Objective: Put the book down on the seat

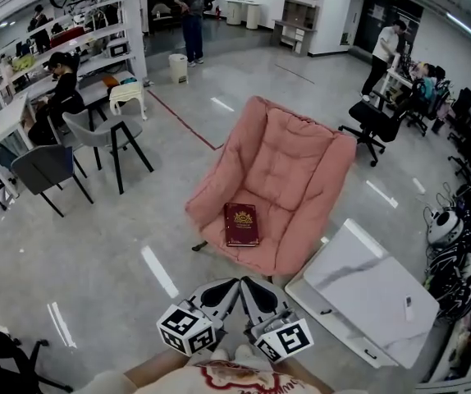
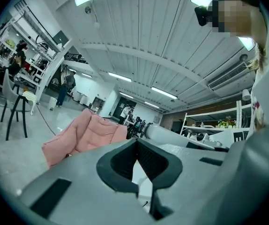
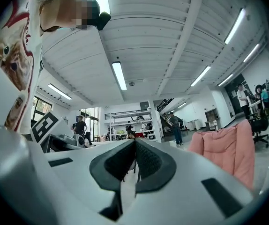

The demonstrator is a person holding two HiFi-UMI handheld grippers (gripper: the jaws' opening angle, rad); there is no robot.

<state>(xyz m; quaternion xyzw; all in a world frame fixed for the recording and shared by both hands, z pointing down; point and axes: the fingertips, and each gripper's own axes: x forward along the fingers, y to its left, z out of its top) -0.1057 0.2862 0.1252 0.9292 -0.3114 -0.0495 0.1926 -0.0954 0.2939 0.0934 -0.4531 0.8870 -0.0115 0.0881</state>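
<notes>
A dark red book (image 1: 241, 224) lies flat on the seat of the pink cushioned chair (image 1: 289, 167), near its front edge. Both grippers hang close to my body, well short of the chair. My left gripper (image 1: 237, 283) is shut with nothing in it, its marker cube at the lower left. Beside it my right gripper (image 1: 244, 281) is shut and empty too, tips almost touching the left one's. In the left gripper view the closed left gripper (image 2: 136, 141) points level, with the pink chair (image 2: 85, 132) to its left. The right gripper (image 3: 135, 142) has the pink chair (image 3: 230, 146) at its right.
A white marble-top table (image 1: 371, 290) stands right of the chair. Grey chairs (image 1: 96, 134) and a long desk with a seated person (image 1: 59, 89) are at the left. A black office chair (image 1: 371, 125) is behind the pink one. Other people stand at the back.
</notes>
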